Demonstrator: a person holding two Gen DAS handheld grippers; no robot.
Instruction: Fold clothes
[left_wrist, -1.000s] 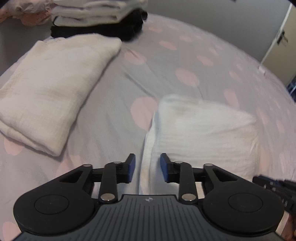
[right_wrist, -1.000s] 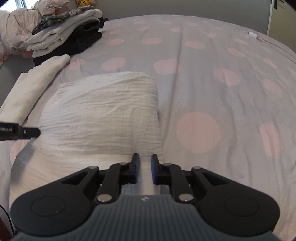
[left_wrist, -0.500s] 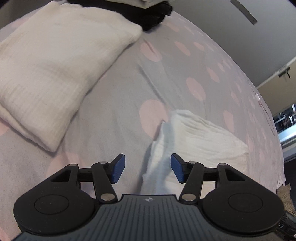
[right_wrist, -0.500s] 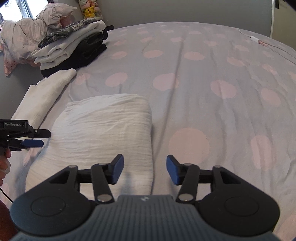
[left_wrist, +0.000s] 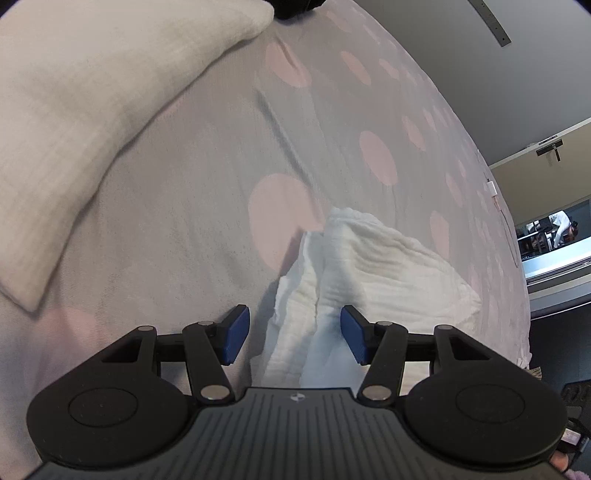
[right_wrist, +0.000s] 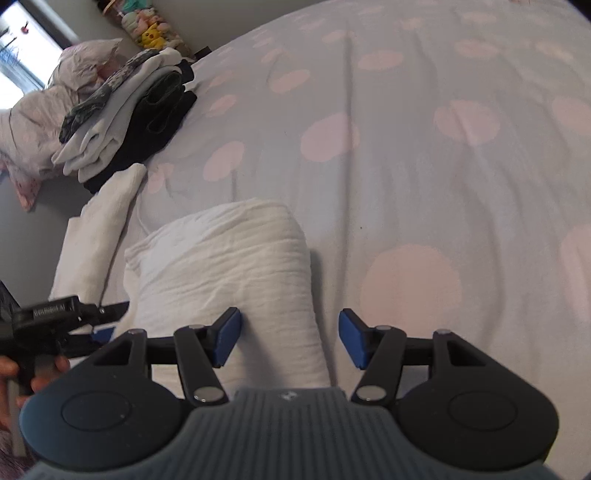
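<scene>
- White crinkled cloth: we log it folded into a thick, layered pad with fine ridged texture, lying low and centre on the bed; in the left wrist view its stacked edges show at lower centre.
- Left tool: blue pads apart, cloth edge between them, not pinched.
- Right tool: jaws opening, pads apart over the cloth's near end, no grip.
- Second folded cream cloth: upper left, apart from the first.
- Stack of folded clothes: upper left of the right wrist view.
</scene>
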